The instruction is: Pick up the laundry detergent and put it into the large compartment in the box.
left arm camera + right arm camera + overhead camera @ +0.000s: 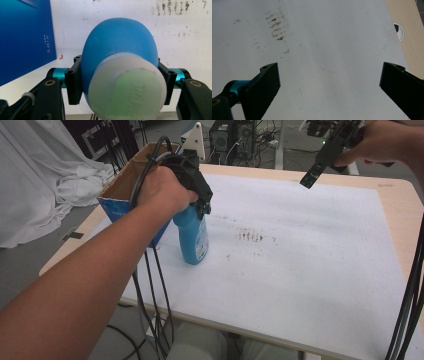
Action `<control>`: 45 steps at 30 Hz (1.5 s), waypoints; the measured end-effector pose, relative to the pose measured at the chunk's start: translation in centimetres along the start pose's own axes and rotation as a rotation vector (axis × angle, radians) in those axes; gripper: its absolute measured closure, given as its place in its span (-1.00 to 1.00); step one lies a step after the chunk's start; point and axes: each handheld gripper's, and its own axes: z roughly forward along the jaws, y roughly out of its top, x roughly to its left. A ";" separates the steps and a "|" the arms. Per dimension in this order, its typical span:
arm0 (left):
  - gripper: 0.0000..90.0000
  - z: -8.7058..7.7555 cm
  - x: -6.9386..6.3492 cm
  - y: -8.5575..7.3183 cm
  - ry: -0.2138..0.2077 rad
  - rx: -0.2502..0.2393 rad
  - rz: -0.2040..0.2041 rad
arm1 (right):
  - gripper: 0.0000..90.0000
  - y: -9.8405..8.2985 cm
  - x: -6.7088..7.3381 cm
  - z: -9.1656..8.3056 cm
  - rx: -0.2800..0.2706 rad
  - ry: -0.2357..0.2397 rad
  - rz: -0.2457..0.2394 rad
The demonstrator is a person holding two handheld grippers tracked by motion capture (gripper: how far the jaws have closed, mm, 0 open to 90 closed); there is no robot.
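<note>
The table (395, 215) carries one white sheet (300, 270), and everything here is placed from the one blue bottle (194, 236) standing upright on that sheet. Just behind and to the left of the bottle sits one open cardboard box (122, 187) with a blue side, close beside it. To the bottle's right, well apart on the sheet, lies one patch of brown smears (250, 236).

Two grippers are at work. The left gripper (120, 82) is clamped on the bottle just below its white cap (127, 87) — one black pad on each flank of the blue body, which bulges past the pads on both sides. The right gripper (329, 82) hangs high and far to the bottle's right, over the sheet, its jaws wide apart with nothing between them.

The risk I see is slip: the grip sits on a rounded, smooth shoulder, so a quick lift or a tilt could let the bottle twist or slide out. A sideways swing toward the box could also knock the bottle's base against the box's wall.
</note>
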 end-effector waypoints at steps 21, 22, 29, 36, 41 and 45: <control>-0.16 -6.8 -0.5 0.9 -0.087 -0.004 0.299 | -0.95 -1.1 -0.3 -1.0 -0.007 -0.012 0.017; -0.16 -7.3 -0.4 0.9 -0.091 -0.008 0.317 | -0.95 -1.2 -0.2 -1.1 -0.006 -0.012 0.024; -0.16 -10.1 0.3 1.0 -0.102 -0.029 0.423 | -0.95 -1.9 -0.5 -1.6 -0.008 -0.020 0.031; -0.16 -12.1 0.7 1.1 -0.087 -0.034 0.544 | -0.95 -2.2 -0.6 -1.9 -0.009 -0.022 0.037; -0.16 -13.0 0.9 0.9 -0.105 -0.045 0.683 | -0.95 -2.4 -0.6 -1.9 -0.012 -0.022 0.036; -0.16 -14.1 1.7 1.0 -0.141 -0.059 0.751 | -0.95 -2.4 -0.8 -1.8 -0.008 -0.020 0.040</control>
